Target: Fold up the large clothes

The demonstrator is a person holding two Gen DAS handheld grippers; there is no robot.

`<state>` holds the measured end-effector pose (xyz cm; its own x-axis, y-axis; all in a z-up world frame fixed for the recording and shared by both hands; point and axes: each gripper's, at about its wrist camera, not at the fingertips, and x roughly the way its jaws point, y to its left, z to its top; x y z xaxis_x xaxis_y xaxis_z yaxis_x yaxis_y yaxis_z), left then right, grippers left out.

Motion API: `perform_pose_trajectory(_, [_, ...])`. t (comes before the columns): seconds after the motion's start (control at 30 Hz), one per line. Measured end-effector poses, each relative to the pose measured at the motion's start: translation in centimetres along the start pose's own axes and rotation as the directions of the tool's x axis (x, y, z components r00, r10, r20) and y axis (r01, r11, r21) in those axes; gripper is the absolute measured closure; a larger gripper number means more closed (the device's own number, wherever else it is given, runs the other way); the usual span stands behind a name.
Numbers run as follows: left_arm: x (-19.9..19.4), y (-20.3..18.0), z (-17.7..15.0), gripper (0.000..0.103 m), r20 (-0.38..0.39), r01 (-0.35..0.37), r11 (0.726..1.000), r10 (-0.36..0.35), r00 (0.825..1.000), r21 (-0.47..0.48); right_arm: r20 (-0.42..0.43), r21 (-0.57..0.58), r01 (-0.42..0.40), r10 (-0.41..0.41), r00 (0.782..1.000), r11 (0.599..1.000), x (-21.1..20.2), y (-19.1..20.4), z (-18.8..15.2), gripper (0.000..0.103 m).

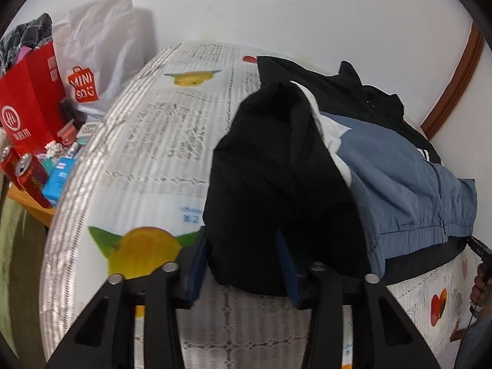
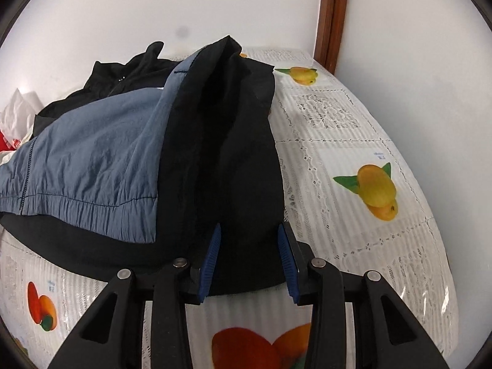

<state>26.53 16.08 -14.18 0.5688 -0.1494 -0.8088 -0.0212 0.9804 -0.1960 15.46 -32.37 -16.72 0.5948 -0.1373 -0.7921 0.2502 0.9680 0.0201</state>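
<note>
Gripping black cloth, our left gripper (image 1: 243, 261) has its blue pads on either side of a bunched fold of the jacket (image 1: 393, 172), and the fabric fills the gap between them. Our right gripper (image 2: 250, 261) looks the same in its own view: black cloth packed between the two pads, jaws partly closed on it. We judge both as pinching the jacket, though the dark fabric hides the contact lines, so how firmly either grip holds is unclear.

Outward from the jaws, each held side panel lies turned in over the blue-grey front, whose elastic hem faces us. The jacket lies on the tablecloth (image 2: 353, 141) printed with fruit, its collar towards the wall.

Risks from here: the cloth looks slick, so a shallow pinch could slip and let a panel flop back open. If one side goes down ahead of the other, the fold would skew. Beside the table on the left sit a red bag (image 1: 29, 104) and cans (image 1: 27, 172); a wide swing could knock them.
</note>
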Motion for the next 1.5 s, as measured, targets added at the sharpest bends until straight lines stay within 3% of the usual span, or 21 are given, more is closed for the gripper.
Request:
perform_pose_trajectory(0.07, [-0.3,-0.3,-0.2,0.081,0.006,-0.015,1.000,0.015,1.000,0.008,0.001,-0.011,0.004,-0.004,1.000,1.000,0.0,0.1,-0.1,0.074])
perform_pose_trajectory(0.17, [-0.8,-0.4,-0.6,0.090,0.012,-0.016,1.000,0.016,1.000,0.005,0.010,-0.024,0.007,-0.007,1.000,1.000,-0.4,0.2,-0.2,0.089])
perform_pose_trajectory(0.23, [-1.5,-0.4,-1.0,0.092,0.019,-0.016,1.000,0.016,1.000,0.002,0.016,-0.013,-0.013,0.013,1.000,1.000,-0.9,0.0,-0.4,0.093])
perform_pose_trajectory(0.73, [-6.5,0.7,-7.0,0.093,0.013,-0.028,1.000,0.028,1.000,-0.004,0.001,-0.053,-0.030,0.030,1.000,0.998,-3.4,0.1,-2.8,0.096])
perform_pose_trajectory(0.9, [-7.2,0.5,-7.8,0.091,-0.002,-0.022,1.000,0.022,1.000,-0.005,0.004,-0.047,0.001,-0.001,1.000,0.999,-4.2,-0.5,-3.6,0.094])
perform_pose_trajectory(1.03, [-8.6,0.3,-7.6,0.088,0.024,-0.044,0.999,0.044,0.999,-0.005,0.043,-0.049,0.078,-0.076,0.996,0.996,-6.5,-0.5,-3.6,0.094])
perform_pose_trajectory(1.13, [-10.0,0.1,-7.3,0.084,0.056,-0.055,0.998,0.056,0.997,-0.018,0.104,-0.049,0.035,-0.030,0.994,0.998,-8.9,0.1,-3.0,0.093])
perform_pose_trajectory(1.2, [-10.8,0.1,-7.2,0.076,0.074,-0.032,0.999,0.033,0.997,-0.025,0.132,-0.060,-0.019,0.027,0.991,0.998,-9.8,0.9,-2.4,0.088])
perform_pose_trajectory(1.27, [-11.4,-0.2,-7.0,0.067,0.087,0.015,0.999,-0.011,0.996,-0.037,0.146,-0.072,-0.062,0.072,0.987,0.995,-10.4,1.9,-2.1,0.064])
perform_pose_trajectory(1.3, [-11.6,-0.4,-6.9,0.066,0.092,0.034,0.999,-0.030,0.995,-0.037,0.161,-0.083,-0.079,0.091,0.983,0.993,-10.3,2.5,-1.8,0.060])
perform_pose_trajectory(1.43, [-11.6,-2.0,-6.6,0.054,0.102,0.077,0.997,-0.076,0.992,-0.009,0.152,-0.085,-0.080,0.093,0.984,0.993,-8.8,4.2,-1.2,0.060])
perform_pose_trajectory(1.5, [-11.0,-2.7,-6.4,0.054,0.091,0.098,0.995,-0.098,0.991,0.005,0.138,-0.063,-0.100,0.108,0.985,0.993,-8.1,4.4,-1.2,0.060])
